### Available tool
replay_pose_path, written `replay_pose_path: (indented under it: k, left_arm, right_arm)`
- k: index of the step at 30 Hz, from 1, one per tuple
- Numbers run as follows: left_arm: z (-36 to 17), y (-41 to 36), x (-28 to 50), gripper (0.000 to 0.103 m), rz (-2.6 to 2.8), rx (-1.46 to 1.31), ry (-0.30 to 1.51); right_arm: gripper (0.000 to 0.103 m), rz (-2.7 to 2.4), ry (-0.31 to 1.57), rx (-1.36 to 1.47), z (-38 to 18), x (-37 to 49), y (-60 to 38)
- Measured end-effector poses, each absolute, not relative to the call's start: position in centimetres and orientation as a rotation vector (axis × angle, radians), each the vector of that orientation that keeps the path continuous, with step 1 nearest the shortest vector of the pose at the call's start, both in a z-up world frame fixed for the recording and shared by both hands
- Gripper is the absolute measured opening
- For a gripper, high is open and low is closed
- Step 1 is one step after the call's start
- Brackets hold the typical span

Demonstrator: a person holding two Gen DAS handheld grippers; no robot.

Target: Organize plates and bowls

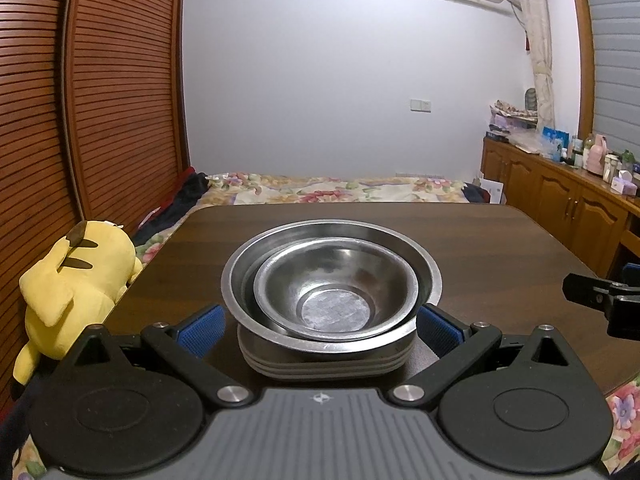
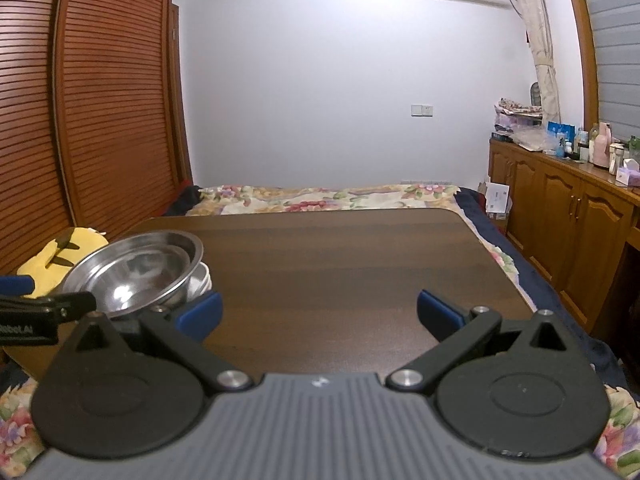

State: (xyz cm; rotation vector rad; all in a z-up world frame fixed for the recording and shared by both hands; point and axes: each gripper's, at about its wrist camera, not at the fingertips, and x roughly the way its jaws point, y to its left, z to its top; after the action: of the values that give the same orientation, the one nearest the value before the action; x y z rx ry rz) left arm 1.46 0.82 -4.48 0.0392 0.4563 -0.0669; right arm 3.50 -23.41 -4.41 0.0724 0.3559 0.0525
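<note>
A small steel bowl (image 1: 336, 294) sits nested inside a larger steel bowl (image 1: 240, 276), and both rest on a stack of grey plates (image 1: 324, 362) on the dark wooden table (image 1: 500, 248). My left gripper (image 1: 320, 326) is open, its blue pads flanking the stack just in front of it, apart from it. In the right wrist view the same nested bowls (image 2: 140, 268) stand at the left on the plates (image 2: 204, 276). My right gripper (image 2: 318, 314) is open over bare table, to the right of the stack, holding nothing.
A yellow plush toy (image 1: 72, 284) lies off the table's left edge. A bed with a floral cover (image 1: 332, 188) lies beyond the far edge. A wooden cabinet (image 2: 560, 216) with bottles runs along the right. The right gripper's tip (image 1: 600, 296) shows at the left view's right edge.
</note>
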Motion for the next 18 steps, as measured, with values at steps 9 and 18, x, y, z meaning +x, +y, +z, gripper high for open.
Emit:
replay_pose_path:
  k: [9,18]
  left_arm:
    - [-4.46,0.93,1.55,0.103,-0.066,0.037,0.453]
    - [-4.54,1.03,1.60,0.103,-0.066,0.036,0.450]
  right_arm:
    - [0.103,0.049,0.356,0.070,-4.50,3.57,-23.37]
    - [0.103,0.048,0.357,0.072,-4.50,3.58,-23.25]
